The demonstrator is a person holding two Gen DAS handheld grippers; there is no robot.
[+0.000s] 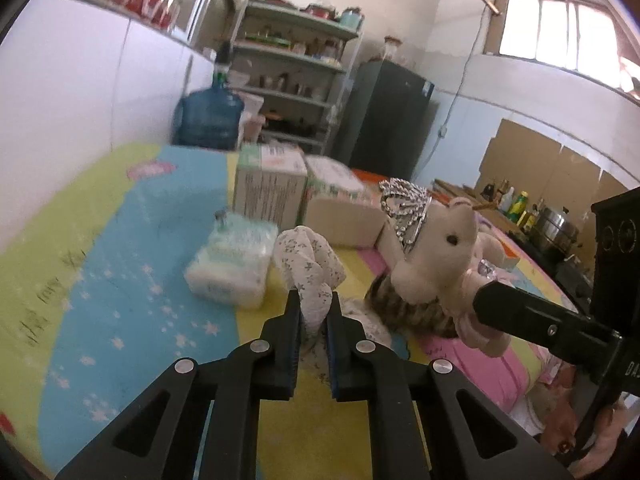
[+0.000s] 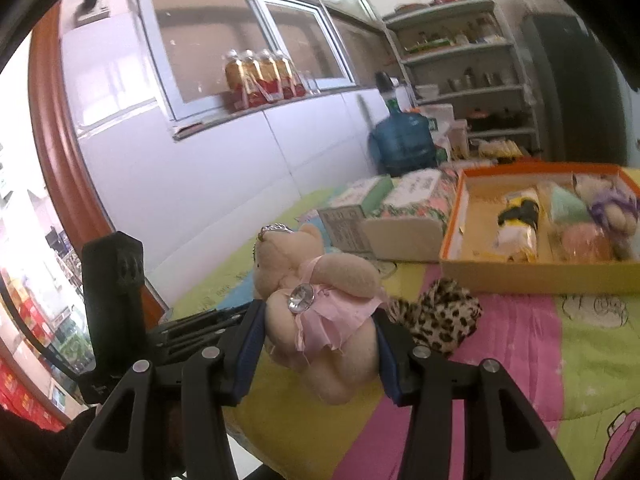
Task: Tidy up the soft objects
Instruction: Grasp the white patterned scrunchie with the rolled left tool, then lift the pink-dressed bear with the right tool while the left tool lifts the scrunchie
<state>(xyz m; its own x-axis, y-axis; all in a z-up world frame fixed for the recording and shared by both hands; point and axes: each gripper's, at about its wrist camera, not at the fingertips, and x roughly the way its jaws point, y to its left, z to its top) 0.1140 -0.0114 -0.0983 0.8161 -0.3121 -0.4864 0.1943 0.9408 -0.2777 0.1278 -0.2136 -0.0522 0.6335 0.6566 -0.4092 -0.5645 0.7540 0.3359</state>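
My left gripper point(image 1: 314, 304) is shut on a white cloth with small grey flowers point(image 1: 308, 264), lifted a little off the quilt. My right gripper point(image 2: 320, 320) is shut on a cream teddy bear in a pink dress point(image 2: 316, 300) with a silver tiara; the bear point(image 1: 436, 256) also shows in the left wrist view, held by the right gripper point(image 1: 480, 300). A leopard-print cloth point(image 2: 444, 312) lies on the quilt just beyond the bear. An orange-rimmed box point(image 2: 452, 216) at the right holds several soft items, among them a small plush point(image 2: 608, 204).
A packet of tissues point(image 1: 228, 268) and cardboard cartons point(image 1: 272, 184) stand on the colourful quilt point(image 1: 120, 260). A blue water jug point(image 1: 208, 116), shelves point(image 1: 296, 64) and a dark fridge point(image 1: 388, 116) are behind. A stove with a pot point(image 1: 556, 228) is at the right.
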